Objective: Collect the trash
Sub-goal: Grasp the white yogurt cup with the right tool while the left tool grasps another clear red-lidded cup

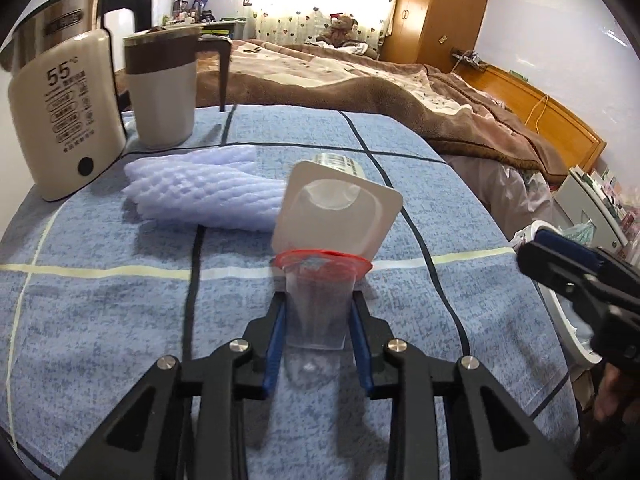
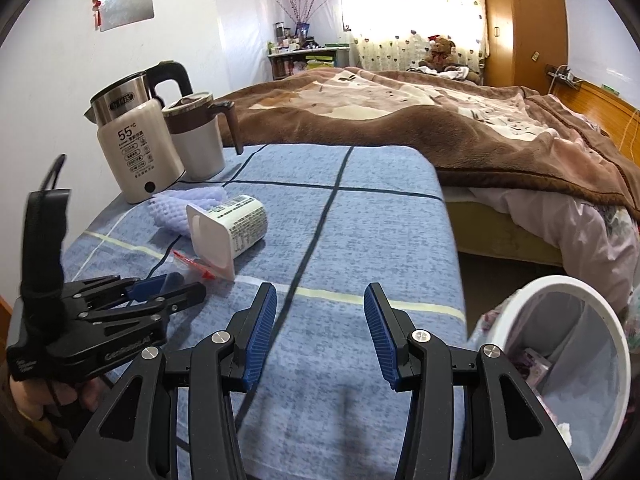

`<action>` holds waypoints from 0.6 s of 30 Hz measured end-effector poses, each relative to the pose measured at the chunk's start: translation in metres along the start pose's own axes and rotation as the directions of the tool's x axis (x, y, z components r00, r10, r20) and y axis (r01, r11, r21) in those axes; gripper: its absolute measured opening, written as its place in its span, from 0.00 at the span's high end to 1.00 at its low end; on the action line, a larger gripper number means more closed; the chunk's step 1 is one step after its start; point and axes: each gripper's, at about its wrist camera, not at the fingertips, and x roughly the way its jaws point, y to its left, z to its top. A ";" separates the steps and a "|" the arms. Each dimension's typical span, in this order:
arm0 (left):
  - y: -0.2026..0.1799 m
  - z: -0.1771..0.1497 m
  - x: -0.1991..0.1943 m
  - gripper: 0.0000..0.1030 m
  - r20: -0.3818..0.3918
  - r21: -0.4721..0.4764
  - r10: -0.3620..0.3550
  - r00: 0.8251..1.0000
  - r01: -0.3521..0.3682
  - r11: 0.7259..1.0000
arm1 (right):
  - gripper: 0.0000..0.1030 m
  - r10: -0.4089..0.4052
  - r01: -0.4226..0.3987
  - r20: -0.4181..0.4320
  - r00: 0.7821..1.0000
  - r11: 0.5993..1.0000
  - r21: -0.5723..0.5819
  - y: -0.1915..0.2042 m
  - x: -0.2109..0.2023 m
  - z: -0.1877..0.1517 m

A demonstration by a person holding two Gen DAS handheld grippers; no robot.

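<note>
My left gripper (image 1: pixel 319 300) is shut on a clear plastic wrapper with a red edge (image 1: pixel 318 304), held just above the blue checked cloth; it shows from the side in the right wrist view (image 2: pixel 172 288), with the wrapper (image 2: pixel 192 266) at its tips. A white yogurt cup (image 1: pixel 336 208) lies on its side right behind the wrapper, also seen in the right wrist view (image 2: pixel 230 232). A pale foam fruit net (image 1: pixel 200 192) lies to its left. My right gripper (image 2: pixel 320 320) is open and empty over the cloth. A white trash bin (image 2: pixel 568 344) stands right of the table.
A cream electric kettle (image 1: pixel 64 112) and a brown-and-white lidded mug (image 1: pixel 164 88) stand at the table's back left. A black cord (image 2: pixel 168 256) runs across the cloth. A bed with a brown blanket (image 2: pixel 440 120) lies behind the table. The bin's rim also shows in the left wrist view (image 1: pixel 568 312).
</note>
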 end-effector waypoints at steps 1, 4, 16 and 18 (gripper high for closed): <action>0.002 0.000 -0.002 0.69 0.006 -0.004 -0.005 1.000 0.005 1.000 | 0.55 0.002 -0.002 -0.003 1.000 1.000 -0.003 0.002 0.003 0.001; 0.010 -0.001 -0.011 0.69 0.023 -0.016 0.003 1.000 -0.003 1.000 | 0.55 0.027 -0.027 -0.023 0.999 1.000 0.010 0.008 0.013 0.005; 0.046 0.001 -0.035 0.69 0.073 -0.078 0.065 0.995 -0.059 0.995 | 0.55 0.148 -0.146 -0.041 0.988 0.988 0.049 0.042 0.045 0.020; 0.052 0.002 -0.038 0.69 0.080 -0.084 0.076 0.994 -0.069 0.994 | 0.54 0.175 -0.173 -0.025 0.984 0.982 0.078 0.046 0.048 0.025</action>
